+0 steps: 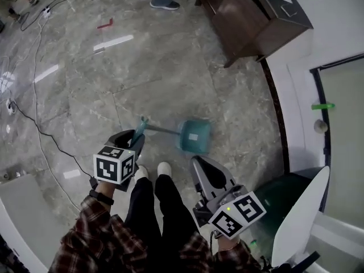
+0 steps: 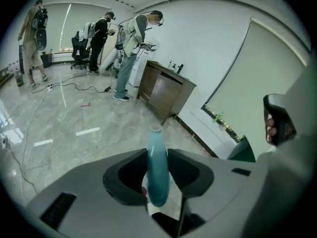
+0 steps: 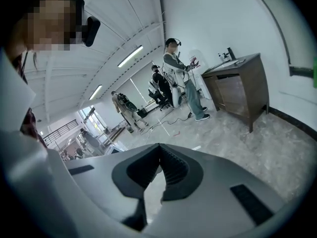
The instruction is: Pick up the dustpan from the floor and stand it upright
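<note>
The teal dustpan (image 1: 194, 135) hangs blurred above the grey marble floor, just ahead of my shoes. Its thin handle (image 1: 162, 131) runs left to my left gripper (image 1: 138, 135). That gripper is shut on the handle's thick teal grip (image 2: 157, 170), and the pads touch it on both sides. In the left gripper view the pan itself is hidden below the gripper body. My right gripper (image 1: 197, 162) hovers to the right of my legs, apart from the dustpan. Its ribbed jaws meet at the tips (image 3: 158, 146) with nothing between them.
A dark wooden cabinet (image 1: 250, 16) stands against the wall at the far right. A green bin (image 1: 287, 195) with a white lid sits at my right. Black cables (image 1: 35, 90) trail over the floor on the left. A person's feet (image 1: 165, 3) stand ahead, and other people (image 2: 101, 38) stand farther off.
</note>
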A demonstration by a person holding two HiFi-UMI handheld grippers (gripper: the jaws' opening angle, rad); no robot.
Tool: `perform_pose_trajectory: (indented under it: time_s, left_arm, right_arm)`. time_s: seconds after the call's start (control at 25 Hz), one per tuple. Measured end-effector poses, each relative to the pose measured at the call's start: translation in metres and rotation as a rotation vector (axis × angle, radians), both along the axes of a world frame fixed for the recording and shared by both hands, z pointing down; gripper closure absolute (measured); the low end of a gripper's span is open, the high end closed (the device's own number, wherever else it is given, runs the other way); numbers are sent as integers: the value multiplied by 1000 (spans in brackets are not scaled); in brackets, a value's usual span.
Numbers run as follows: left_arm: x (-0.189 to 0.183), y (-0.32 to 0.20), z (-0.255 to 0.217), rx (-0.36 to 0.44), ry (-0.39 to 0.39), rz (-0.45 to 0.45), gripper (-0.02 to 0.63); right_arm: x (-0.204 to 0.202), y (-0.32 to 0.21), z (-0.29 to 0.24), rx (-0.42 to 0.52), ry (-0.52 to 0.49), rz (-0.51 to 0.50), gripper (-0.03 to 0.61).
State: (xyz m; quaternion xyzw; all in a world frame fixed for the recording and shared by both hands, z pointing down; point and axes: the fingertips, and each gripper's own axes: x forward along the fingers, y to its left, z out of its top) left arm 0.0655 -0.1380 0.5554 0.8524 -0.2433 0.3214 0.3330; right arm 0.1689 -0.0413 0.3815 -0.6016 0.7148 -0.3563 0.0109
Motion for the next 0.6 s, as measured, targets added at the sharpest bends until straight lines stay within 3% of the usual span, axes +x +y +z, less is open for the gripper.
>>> perform_pose_trajectory:
  time_s: [0.16, 0.6]
  left_arm:
    - [56, 24, -20, -33, 67, 47, 492]
    - [157, 65, -42, -114, 193, 118, 492]
  right_arm:
    - [31, 15, -4, 12, -7, 69, 568]
    - [81, 59, 9, 12, -20, 209, 568]
